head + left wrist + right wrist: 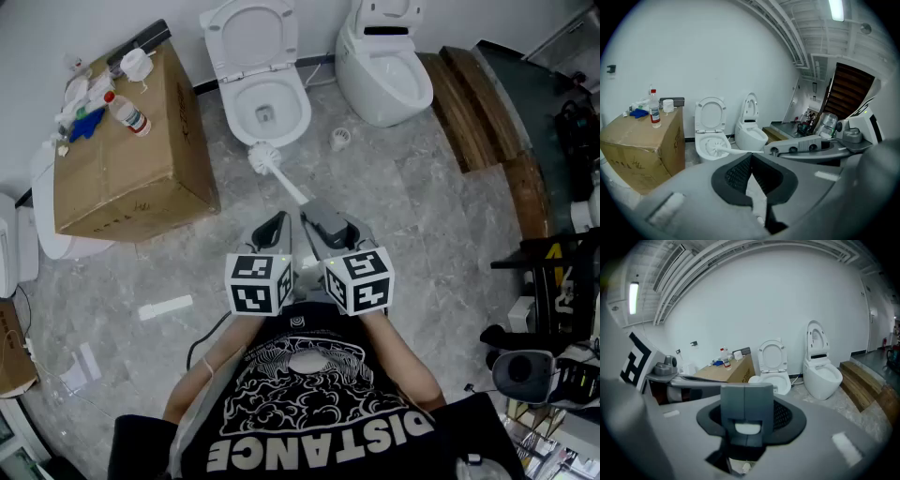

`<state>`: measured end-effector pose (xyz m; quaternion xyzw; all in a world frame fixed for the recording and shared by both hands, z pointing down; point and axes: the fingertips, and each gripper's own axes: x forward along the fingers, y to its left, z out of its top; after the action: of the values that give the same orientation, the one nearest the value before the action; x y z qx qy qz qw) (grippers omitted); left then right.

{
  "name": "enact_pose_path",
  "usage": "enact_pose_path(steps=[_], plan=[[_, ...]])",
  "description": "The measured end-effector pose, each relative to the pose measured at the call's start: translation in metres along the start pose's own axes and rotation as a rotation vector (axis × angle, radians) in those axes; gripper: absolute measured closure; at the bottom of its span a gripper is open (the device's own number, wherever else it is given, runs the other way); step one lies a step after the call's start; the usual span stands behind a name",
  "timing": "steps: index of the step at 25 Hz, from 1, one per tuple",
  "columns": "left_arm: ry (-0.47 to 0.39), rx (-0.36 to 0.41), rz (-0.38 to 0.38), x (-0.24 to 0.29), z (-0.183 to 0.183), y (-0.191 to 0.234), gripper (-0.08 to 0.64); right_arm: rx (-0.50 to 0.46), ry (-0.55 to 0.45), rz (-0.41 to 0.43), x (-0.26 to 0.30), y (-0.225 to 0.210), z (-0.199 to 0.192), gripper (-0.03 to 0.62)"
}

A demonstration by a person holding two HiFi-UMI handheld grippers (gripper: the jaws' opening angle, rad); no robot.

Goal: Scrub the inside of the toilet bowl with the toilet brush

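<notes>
The white toilet [234, 103] stands against the far wall with its lid up and its bowl open. My right gripper [316, 212] is shut on the handle of the white toilet brush [263, 157]. The brush head hangs over the floor just in front of the bowl's near rim. The right gripper view shows the grey jaws [746, 391] closed around the white handle end, with the toilet [777, 378] ahead. My left gripper [277, 225] is beside the right one, shut and holding nothing. Its view [751, 158] shows the brush head [714, 146] in front of the toilet [710, 117].
A cardboard box [122, 169] with a bottle [127, 113] and clutter on top stands left of the toilet. A second toilet [384, 70] is to the right, with wooden steps [487, 122] beyond it. A small white round holder [340, 138] sits on the floor between the toilets. Equipment crowds the right edge.
</notes>
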<state>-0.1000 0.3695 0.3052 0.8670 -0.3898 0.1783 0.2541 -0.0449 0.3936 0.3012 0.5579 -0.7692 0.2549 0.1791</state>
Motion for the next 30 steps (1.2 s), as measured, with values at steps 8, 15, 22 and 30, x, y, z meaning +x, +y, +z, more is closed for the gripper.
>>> enact_pose_path(steps=[8,15,22,30], plan=[[0.008,-0.019,-0.022,0.005,0.002,0.011,0.569,0.053,-0.005,-0.005,0.008,0.000,0.003,0.426],[0.026,-0.038,-0.013,0.029,0.009,0.016,0.569,0.085,0.007,0.008,0.025,-0.021,0.011,0.426],[0.065,-0.062,0.041,0.083,0.026,0.035,0.569,0.105,0.040,0.057,0.072,-0.063,0.023,0.425],[0.068,-0.117,0.122,0.164,0.065,0.054,0.568,0.108,0.114,0.160,0.132,-0.133,0.052,0.425]])
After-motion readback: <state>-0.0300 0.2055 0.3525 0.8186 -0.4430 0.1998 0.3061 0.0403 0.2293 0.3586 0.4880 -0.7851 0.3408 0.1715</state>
